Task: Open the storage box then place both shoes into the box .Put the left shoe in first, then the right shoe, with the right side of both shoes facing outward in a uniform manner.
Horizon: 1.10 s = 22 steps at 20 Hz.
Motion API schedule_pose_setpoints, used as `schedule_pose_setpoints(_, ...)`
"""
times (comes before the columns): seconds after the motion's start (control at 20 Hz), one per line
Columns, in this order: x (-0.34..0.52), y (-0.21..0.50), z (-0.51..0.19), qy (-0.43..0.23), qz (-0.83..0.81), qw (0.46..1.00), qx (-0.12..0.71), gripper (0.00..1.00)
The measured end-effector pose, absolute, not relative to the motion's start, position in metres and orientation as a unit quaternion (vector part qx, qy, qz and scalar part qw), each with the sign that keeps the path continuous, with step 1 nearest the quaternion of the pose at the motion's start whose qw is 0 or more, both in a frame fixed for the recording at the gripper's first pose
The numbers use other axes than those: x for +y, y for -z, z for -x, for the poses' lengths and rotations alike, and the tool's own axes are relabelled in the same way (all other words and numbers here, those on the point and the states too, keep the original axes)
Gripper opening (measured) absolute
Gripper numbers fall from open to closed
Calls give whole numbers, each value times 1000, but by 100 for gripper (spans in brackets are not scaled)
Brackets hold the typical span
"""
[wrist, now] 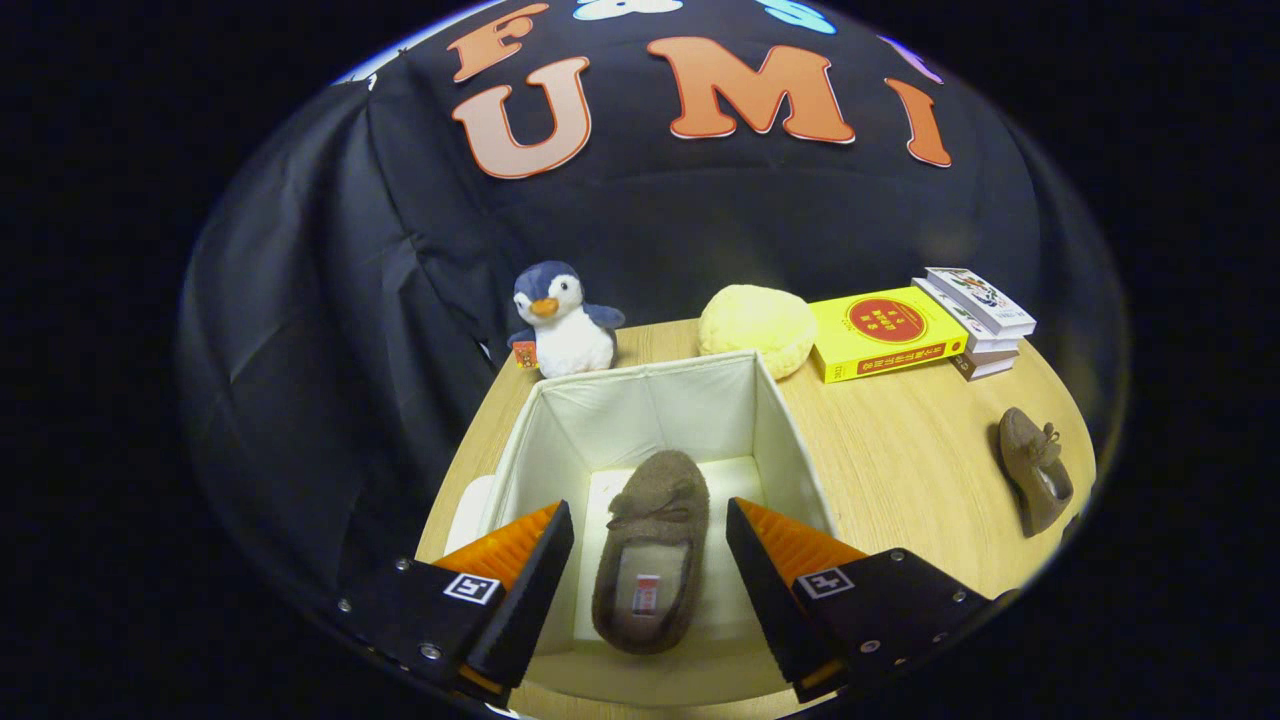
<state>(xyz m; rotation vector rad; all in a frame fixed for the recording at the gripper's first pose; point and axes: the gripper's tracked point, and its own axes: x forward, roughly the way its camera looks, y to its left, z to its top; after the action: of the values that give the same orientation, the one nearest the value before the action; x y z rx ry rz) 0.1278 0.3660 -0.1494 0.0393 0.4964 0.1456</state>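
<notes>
Where the black cloth wall of the booth hangs behind it, we see a light wooden table (900, 450) with rounded edges. On it we count one open storage box (775, 430) of pale fabric, two brown shoes, one plush penguin (562, 322), one round yellow cushion (757, 327), one yellow book (885, 335) and a small stack of three books (980, 318) just beside it. A pale flat piece, perhaps the lid (468, 512), lies against the box's left wall. Our gripper (650, 540) hovers over the box with its fingers spread wide, pressing on nothing. One shoe (655, 520) lies on the floor of the box between the fingers, toe pointing away from us, clear of both fingers. The second shoe (1035, 468) rests on the bare table, well apart from the box, off to the right of the right finger.
</notes>
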Motion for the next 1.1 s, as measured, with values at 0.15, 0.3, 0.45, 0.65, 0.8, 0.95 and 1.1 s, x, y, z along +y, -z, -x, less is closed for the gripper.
schedule_pose_setpoints(0.15, 336, 129, -126, -69, -19, 972, 223, 95)
schedule_pose_setpoints(0.3, 298, 111, -124, -62, -25, 977, 204, 98)
schedule_pose_setpoints(0.45, 246, 98, -126, -40, -21, 981, 189, 98)
schedule_pose_setpoints(0.65, 164, 95, -126, 1, -16, 983, 182, 98)
schedule_pose_setpoints(0.8, 100, 100, -124, 34, -12, 982, 184, 98)
schedule_pose_setpoints(0.95, 39, 109, -121, 62, -5, 979, 193, 98)
schedule_pose_setpoints(1.1, -17, 122, -116, 84, 2, 975, 206, 98)
